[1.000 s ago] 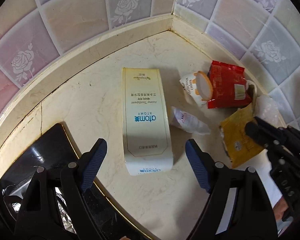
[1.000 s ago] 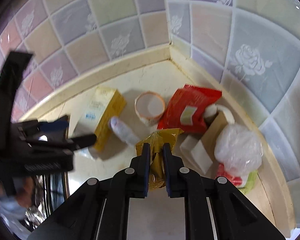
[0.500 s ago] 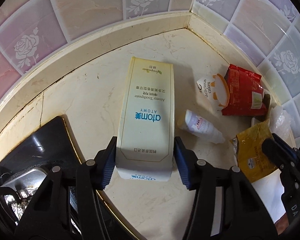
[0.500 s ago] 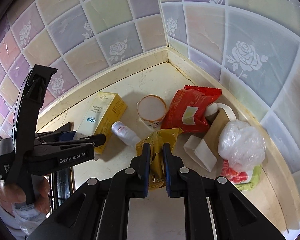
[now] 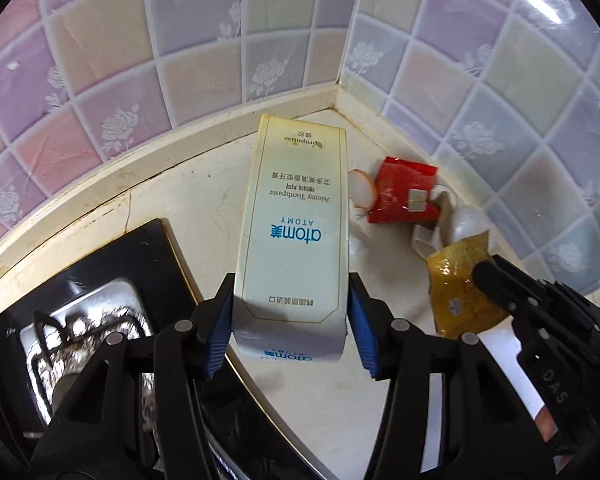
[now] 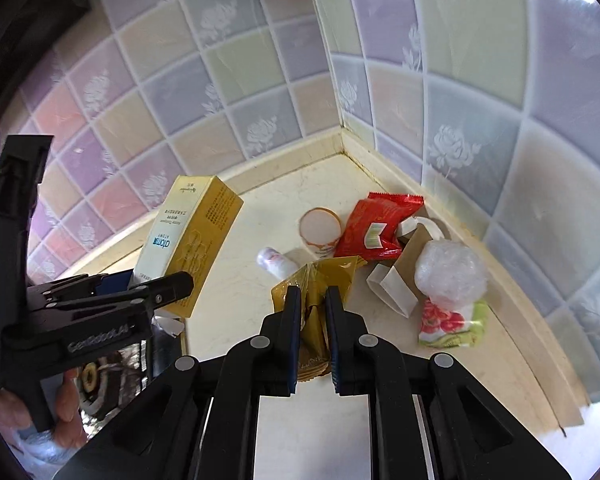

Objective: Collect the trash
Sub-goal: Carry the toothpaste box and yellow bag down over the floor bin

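Observation:
A cream and gold toothpaste box (image 5: 296,216) hangs tilted above the counter, its near end pinched between the blue pads of my left gripper (image 5: 290,300). The right wrist view shows the same box (image 6: 188,232) raised at the left, in the left gripper (image 6: 152,284). My right gripper (image 6: 312,292) is shut on a crumpled gold wrapper (image 6: 320,272), held above the counter. That wrapper (image 5: 456,284) also appears at the right of the left wrist view, in the right gripper (image 5: 484,270).
In the tiled corner of the cream countertop (image 6: 260,216) lie a red packet (image 6: 380,220), a paper cup (image 6: 320,228), a small white bottle (image 6: 276,262), a brown paper bag (image 6: 404,276), a clear plastic bag (image 6: 450,272) and a floral packet (image 6: 448,322). A black stove (image 5: 100,304) sits left.
My left jaws went from wide apart to closed on the toothpaste box, then lifted it off the counter. The right gripper rose with the gold wrapper still in it.

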The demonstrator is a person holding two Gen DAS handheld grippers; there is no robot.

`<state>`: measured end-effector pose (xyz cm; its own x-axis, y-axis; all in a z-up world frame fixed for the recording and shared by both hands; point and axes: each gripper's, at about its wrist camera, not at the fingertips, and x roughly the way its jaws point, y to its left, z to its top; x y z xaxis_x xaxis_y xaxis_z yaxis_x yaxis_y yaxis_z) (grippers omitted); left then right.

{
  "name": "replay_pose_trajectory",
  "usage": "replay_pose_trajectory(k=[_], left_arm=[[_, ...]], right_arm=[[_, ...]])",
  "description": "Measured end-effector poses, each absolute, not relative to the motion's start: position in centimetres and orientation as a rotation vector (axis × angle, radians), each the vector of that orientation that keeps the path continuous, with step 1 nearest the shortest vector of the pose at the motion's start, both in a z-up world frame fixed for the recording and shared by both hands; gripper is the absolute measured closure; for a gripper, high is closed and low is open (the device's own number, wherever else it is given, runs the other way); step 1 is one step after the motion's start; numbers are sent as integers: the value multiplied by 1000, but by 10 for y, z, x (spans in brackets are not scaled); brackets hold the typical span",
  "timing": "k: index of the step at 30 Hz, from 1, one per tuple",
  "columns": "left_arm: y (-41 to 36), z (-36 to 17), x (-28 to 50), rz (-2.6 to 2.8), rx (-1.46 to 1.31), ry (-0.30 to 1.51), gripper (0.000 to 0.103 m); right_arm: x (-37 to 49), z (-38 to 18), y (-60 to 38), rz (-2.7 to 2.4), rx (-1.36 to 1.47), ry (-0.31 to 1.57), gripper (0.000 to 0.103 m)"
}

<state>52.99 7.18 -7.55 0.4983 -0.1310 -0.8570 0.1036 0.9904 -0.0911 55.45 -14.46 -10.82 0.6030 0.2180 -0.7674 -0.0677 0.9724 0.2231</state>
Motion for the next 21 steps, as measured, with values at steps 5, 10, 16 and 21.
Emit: replay_pose_trajectory(k=[5,10,16,21], left_arm=[[70,-35,470,-139,-53,989,54],[60,-2,404,-128,-69,936,54],[46,26,319,-104,-79,884,54],[27,38,243,-68,-79,853,54]], right_arm=[[513,-72,-143,211,158,864,91],[460,-30,-143,267,135,809,92],[380,6,-150,340,100,755,92],[306,20,-162,388,80,735,92]])
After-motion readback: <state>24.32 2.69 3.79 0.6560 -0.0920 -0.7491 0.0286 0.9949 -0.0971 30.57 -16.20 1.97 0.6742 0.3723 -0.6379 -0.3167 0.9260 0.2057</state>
